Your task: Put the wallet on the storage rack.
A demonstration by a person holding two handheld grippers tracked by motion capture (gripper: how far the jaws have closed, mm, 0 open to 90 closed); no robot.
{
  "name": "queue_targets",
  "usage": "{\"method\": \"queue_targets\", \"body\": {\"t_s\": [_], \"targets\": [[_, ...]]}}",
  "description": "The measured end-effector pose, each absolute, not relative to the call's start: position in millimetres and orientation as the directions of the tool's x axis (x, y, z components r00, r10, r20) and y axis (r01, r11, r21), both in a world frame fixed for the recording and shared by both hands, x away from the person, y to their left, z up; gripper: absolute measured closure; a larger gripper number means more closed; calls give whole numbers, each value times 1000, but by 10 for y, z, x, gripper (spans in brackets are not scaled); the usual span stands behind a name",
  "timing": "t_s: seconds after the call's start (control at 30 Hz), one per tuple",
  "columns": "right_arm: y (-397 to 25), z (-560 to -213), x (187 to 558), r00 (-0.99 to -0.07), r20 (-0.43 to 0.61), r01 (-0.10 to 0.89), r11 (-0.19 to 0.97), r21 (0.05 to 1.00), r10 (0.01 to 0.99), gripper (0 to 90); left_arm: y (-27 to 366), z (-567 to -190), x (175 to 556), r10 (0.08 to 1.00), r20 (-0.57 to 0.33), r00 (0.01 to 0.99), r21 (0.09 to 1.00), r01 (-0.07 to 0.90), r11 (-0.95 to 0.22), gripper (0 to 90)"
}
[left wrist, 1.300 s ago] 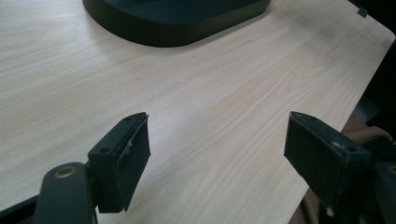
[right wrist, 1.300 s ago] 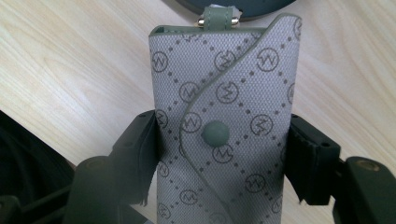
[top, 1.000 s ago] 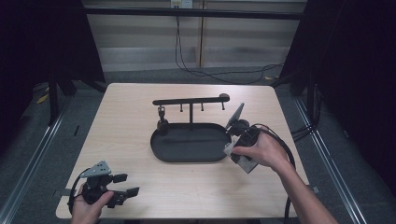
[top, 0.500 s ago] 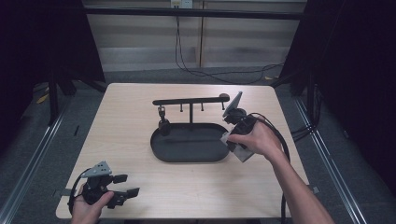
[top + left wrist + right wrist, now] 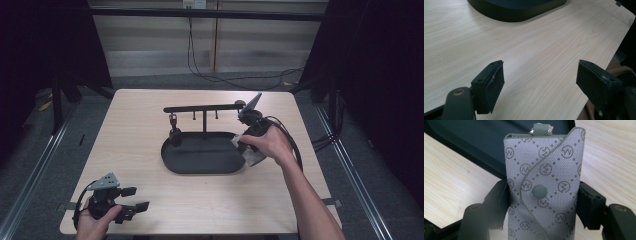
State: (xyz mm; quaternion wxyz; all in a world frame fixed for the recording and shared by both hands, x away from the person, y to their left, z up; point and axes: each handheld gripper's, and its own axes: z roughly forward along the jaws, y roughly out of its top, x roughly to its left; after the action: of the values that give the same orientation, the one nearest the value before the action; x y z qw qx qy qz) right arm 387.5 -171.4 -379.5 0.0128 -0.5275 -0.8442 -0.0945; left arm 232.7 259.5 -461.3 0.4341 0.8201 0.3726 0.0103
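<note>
The right hand-held gripper [image 5: 248, 116] has risen from the rim of the black oval metal tray [image 5: 200, 165] toward the right end of the thin black hanging bar [image 5: 200, 107] above it. Its jaws are clamped on the sides of a grey patterned fabric key pouch with a snap button [image 5: 544, 192], whose top loop points forward over the tray. The lift suggests the pouch is about to be hung on the bar, though no hook is engaged yet. The left hand-held gripper [image 5: 131, 205] has stayed at the near-left corner of the pale wooden desk [image 5: 135, 125], jaws wide apart and empty.
</note>
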Motion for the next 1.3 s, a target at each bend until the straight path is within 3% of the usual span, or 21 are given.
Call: {"method": "queue_targets", "body": {"t_s": [0.67, 0.93, 1.3], "targets": [[-1855, -4069, 3974, -321, 372, 937, 233, 262, 871, 347, 2593, -4617, 2327, 621, -314, 718, 716, 608, -342, 222], [-1901, -4243, 4018, -241, 411, 953, 133, 273, 879, 347, 2597, -4613, 2328, 627, -306, 716, 718, 606, -342, 222], [-1803, -4386, 4043, -214, 416, 948, 86, 306, 884, 347, 2602, -4614, 2330, 626, -306, 717, 716, 607, -345, 222]]}}
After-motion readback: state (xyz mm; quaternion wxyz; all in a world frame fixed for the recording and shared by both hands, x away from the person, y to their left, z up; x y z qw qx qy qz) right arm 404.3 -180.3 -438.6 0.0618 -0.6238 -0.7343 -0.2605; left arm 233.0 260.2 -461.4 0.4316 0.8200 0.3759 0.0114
